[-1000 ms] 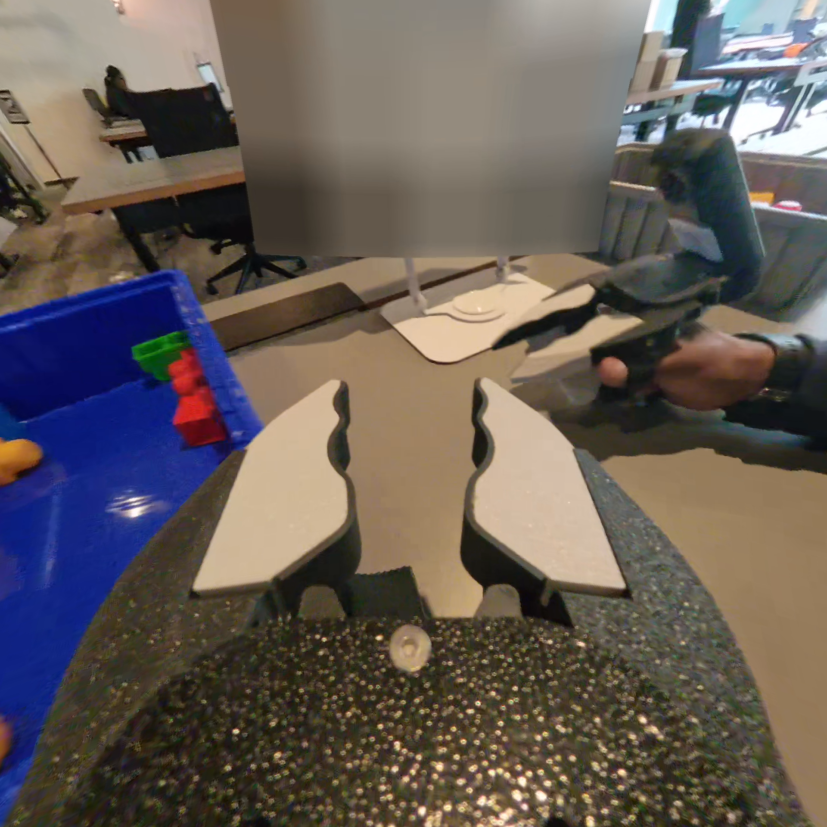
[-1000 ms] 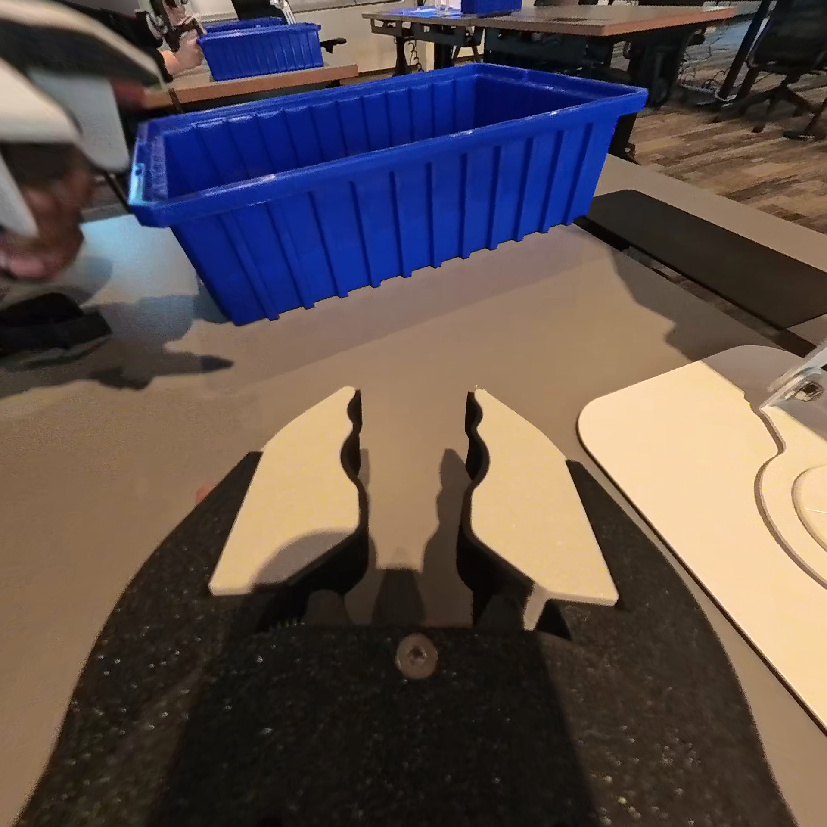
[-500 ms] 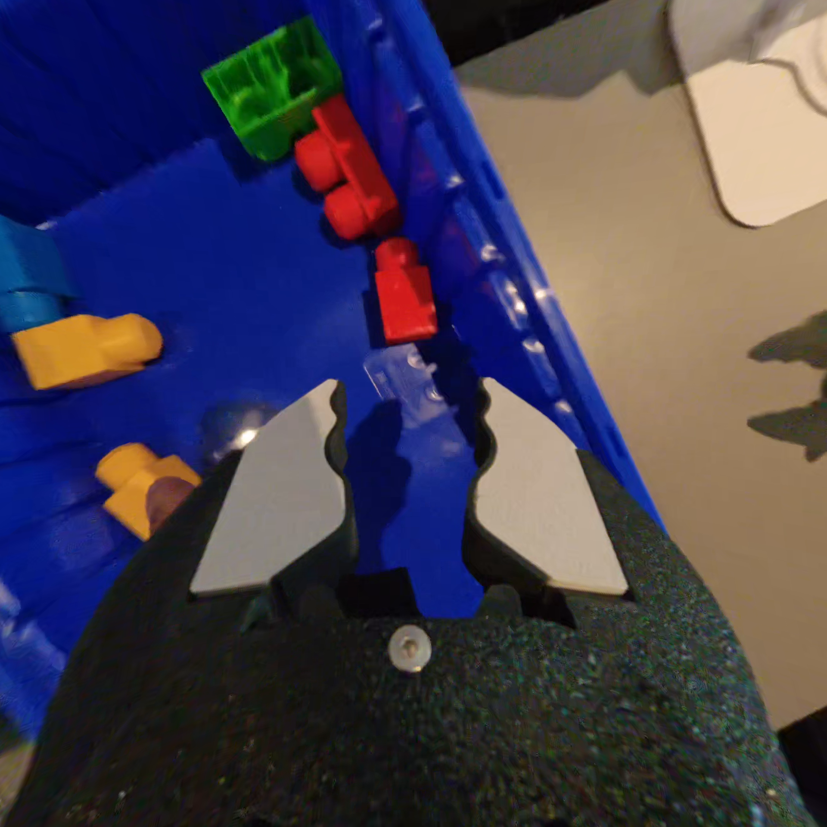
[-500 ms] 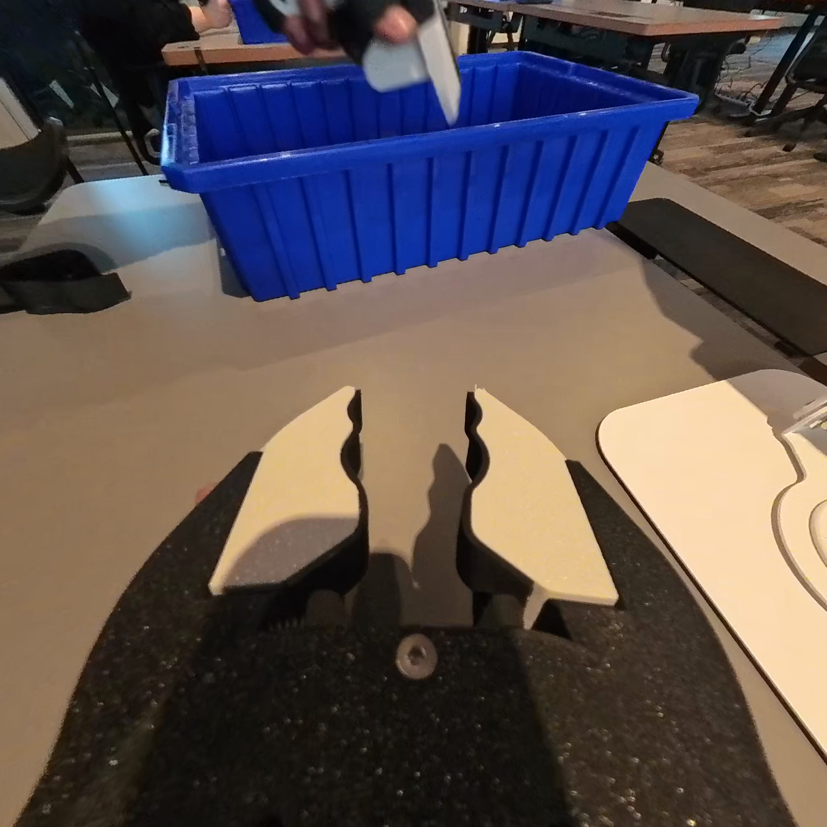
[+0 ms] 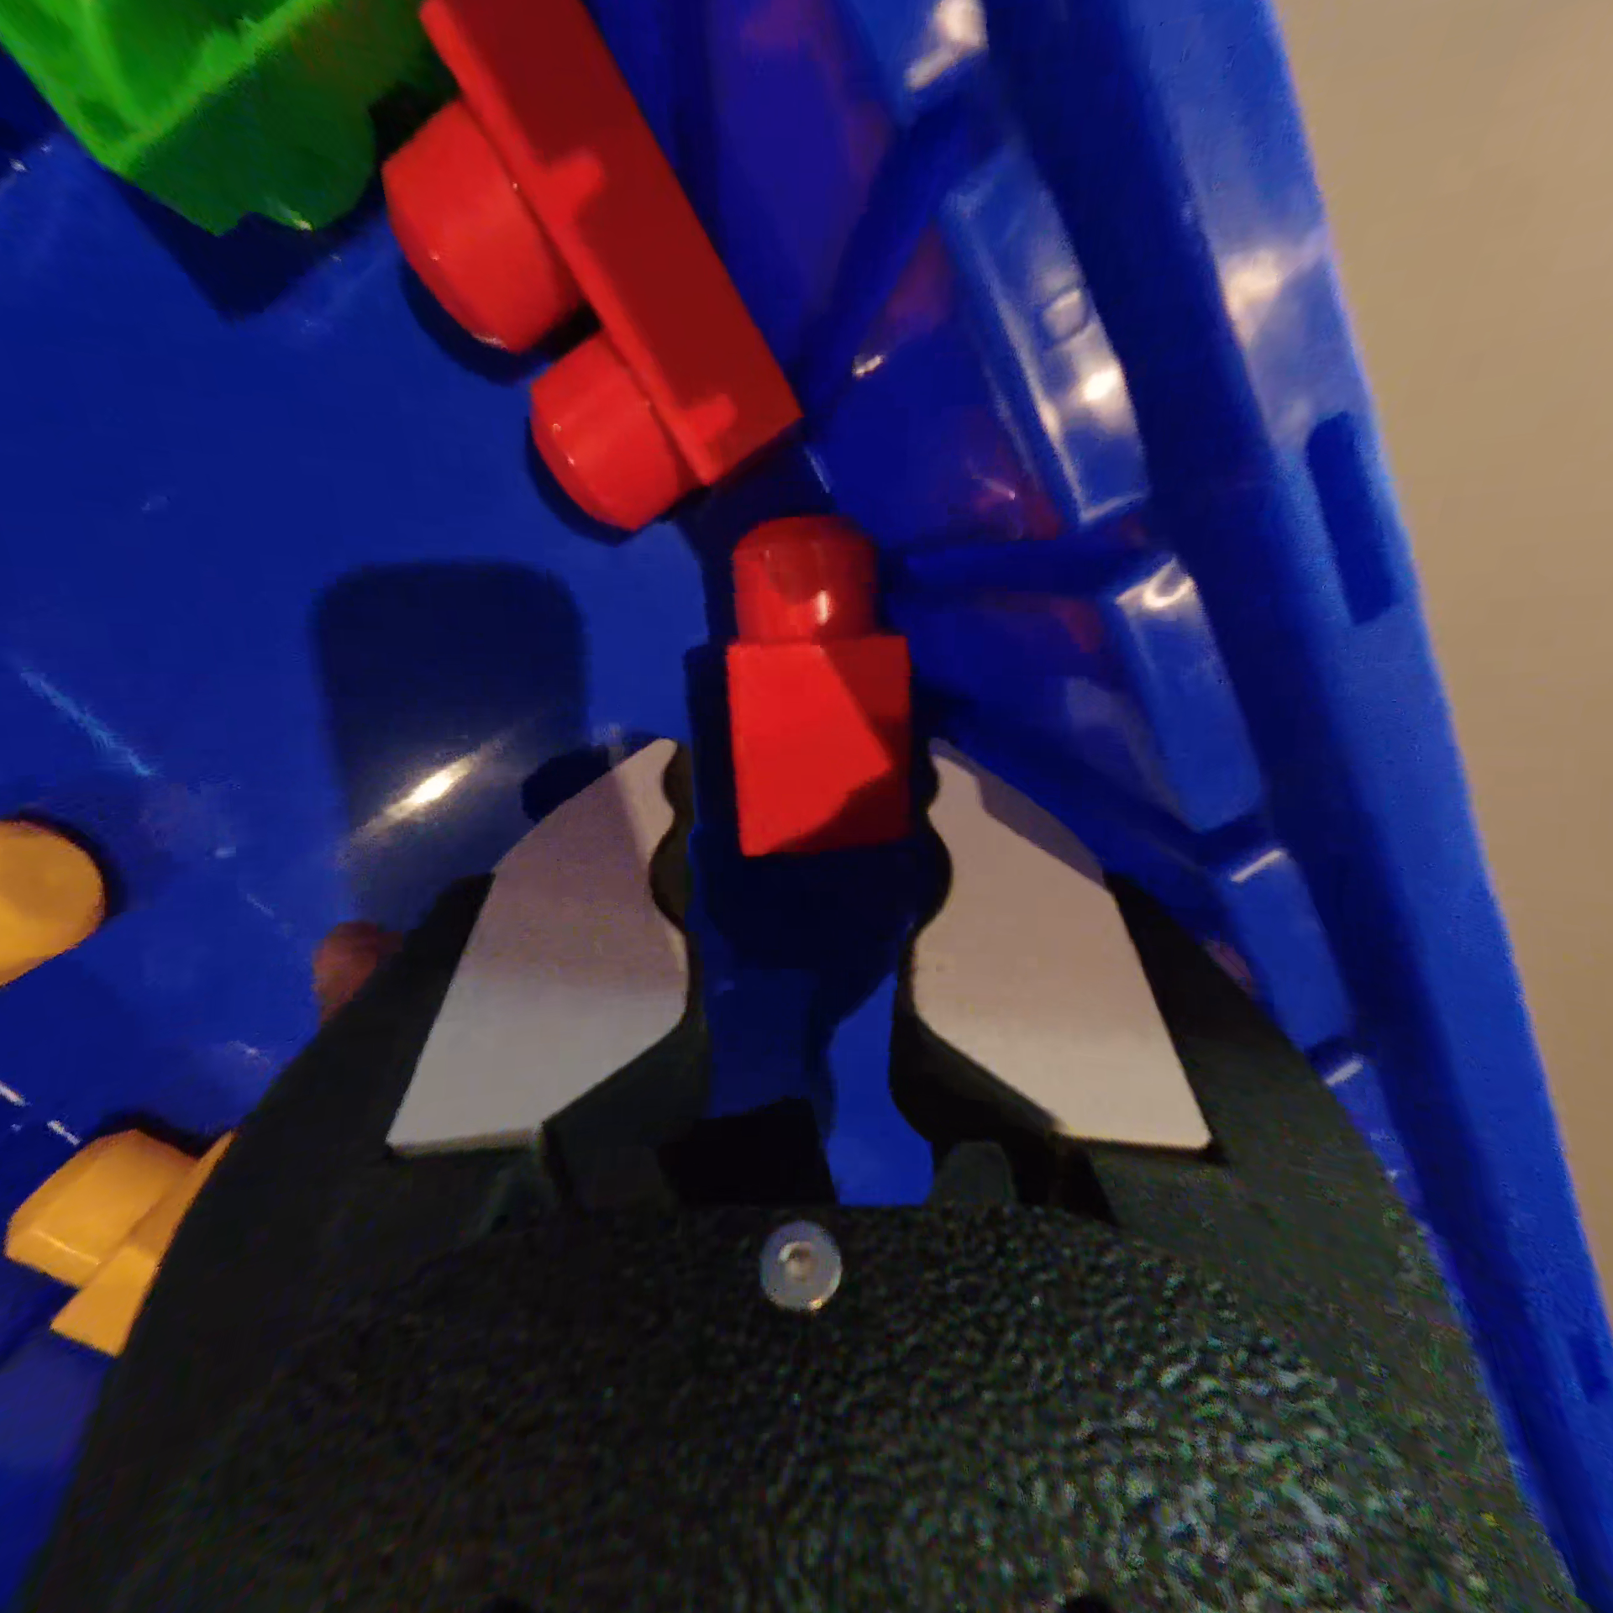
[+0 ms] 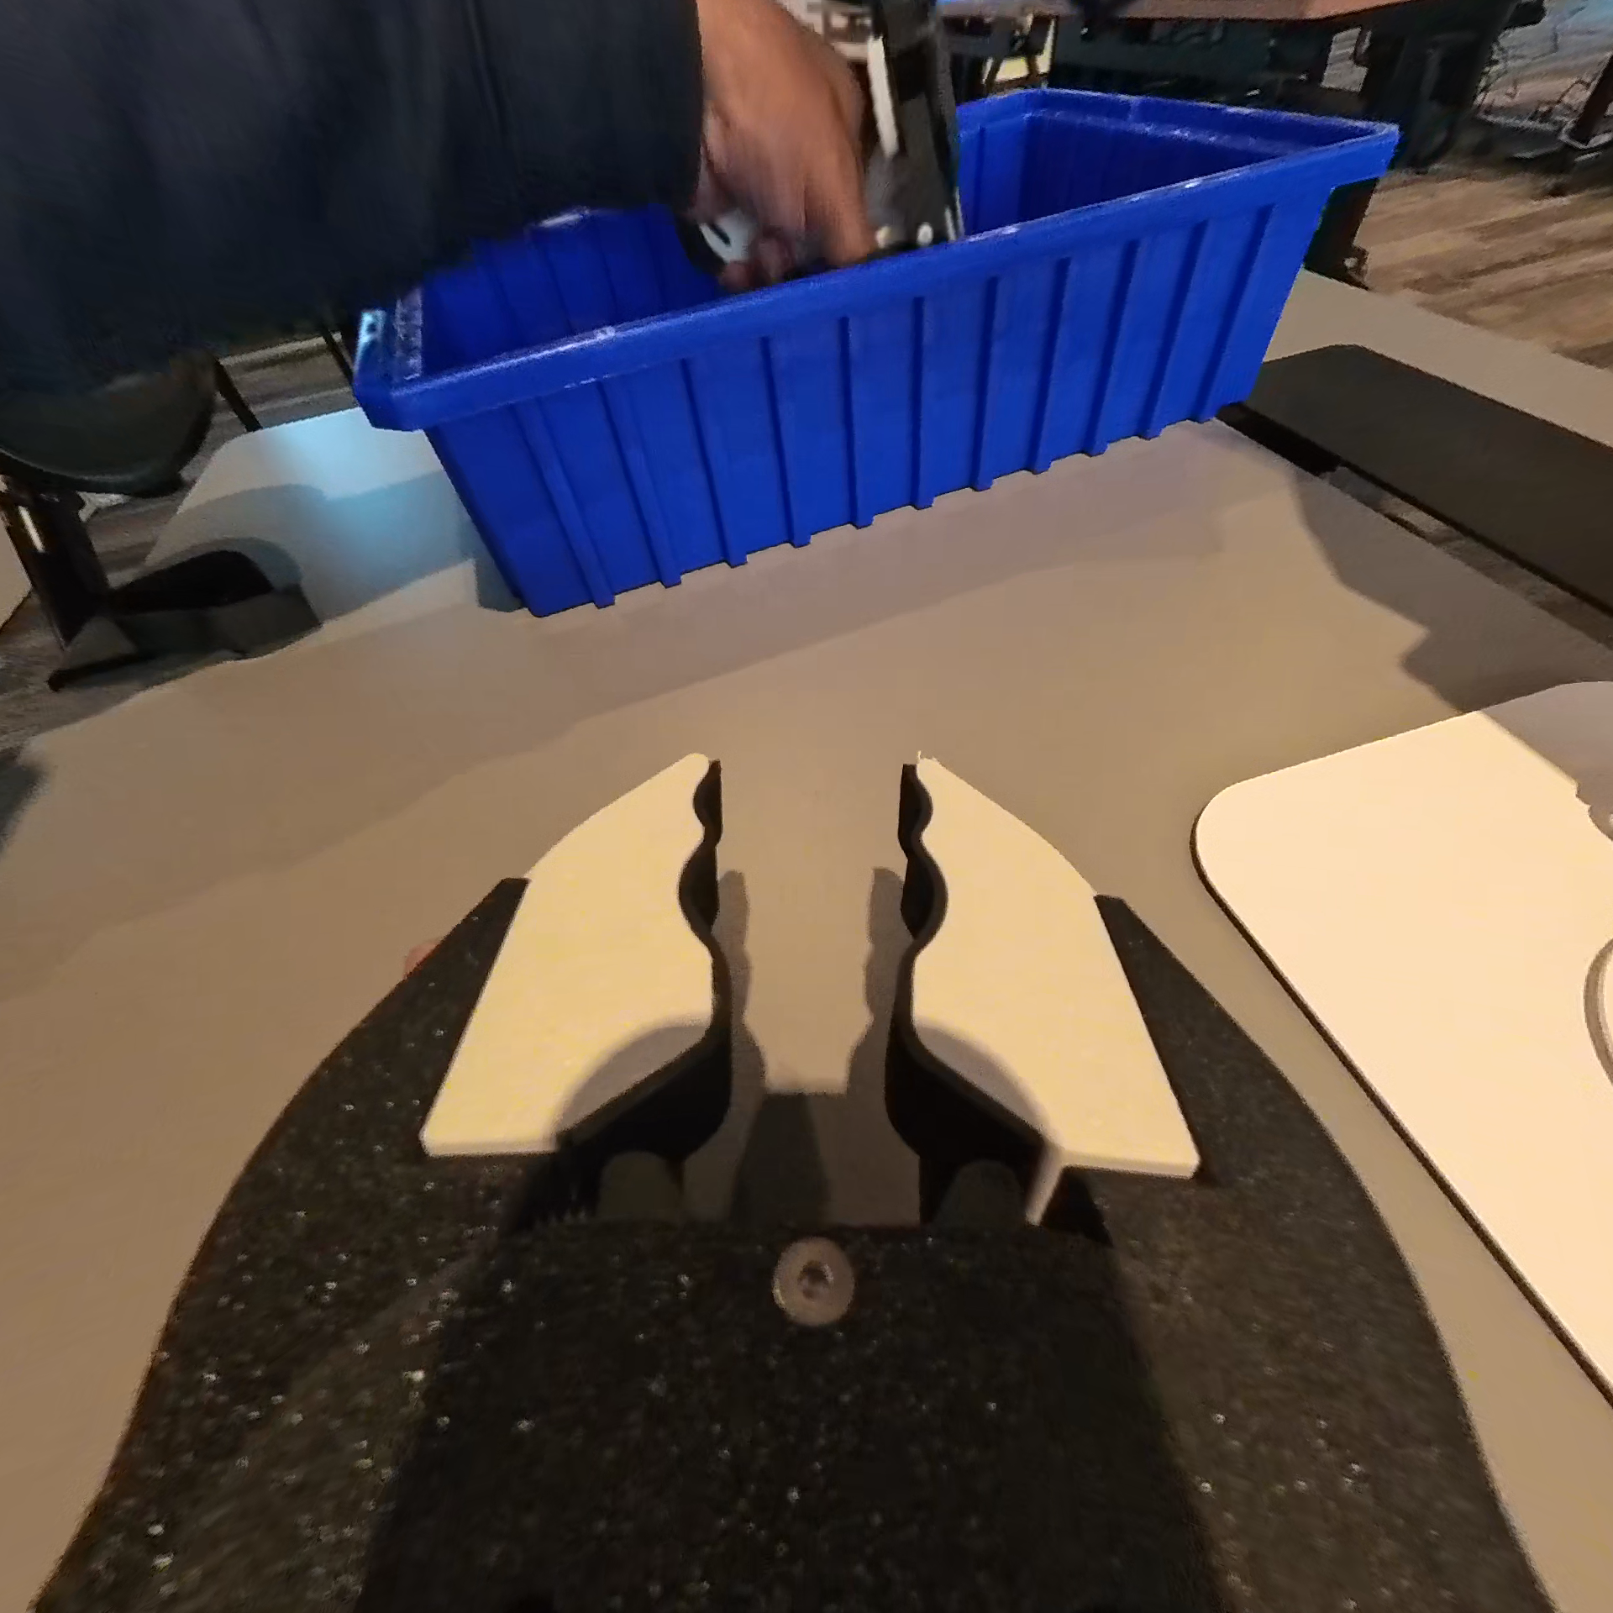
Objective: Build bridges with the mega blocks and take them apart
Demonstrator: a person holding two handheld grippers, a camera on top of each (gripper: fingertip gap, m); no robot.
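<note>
In the left wrist view my left gripper is down inside the blue bin, jaws open. A small red one-stud block lies on the bin floor between the fingertips, stud pointing away; I cannot tell if they touch it. A longer red block and a green block lie beyond it. Yellow blocks lie at the left. My right gripper is open and empty over the grey table, short of the bin.
The bin's ribbed side wall stands close on the right of the left gripper. In the right wrist view a dark sleeve and a hand reach into the bin. A white base plate lies at the right and a black pad behind it. The grippers' ends are close to 30 centimeters from one another.
My left gripper has swung from over the table into the bin and dropped close to the small red block, which now lies between its tips. The right gripper has barely moved. Both jaws stay open.
</note>
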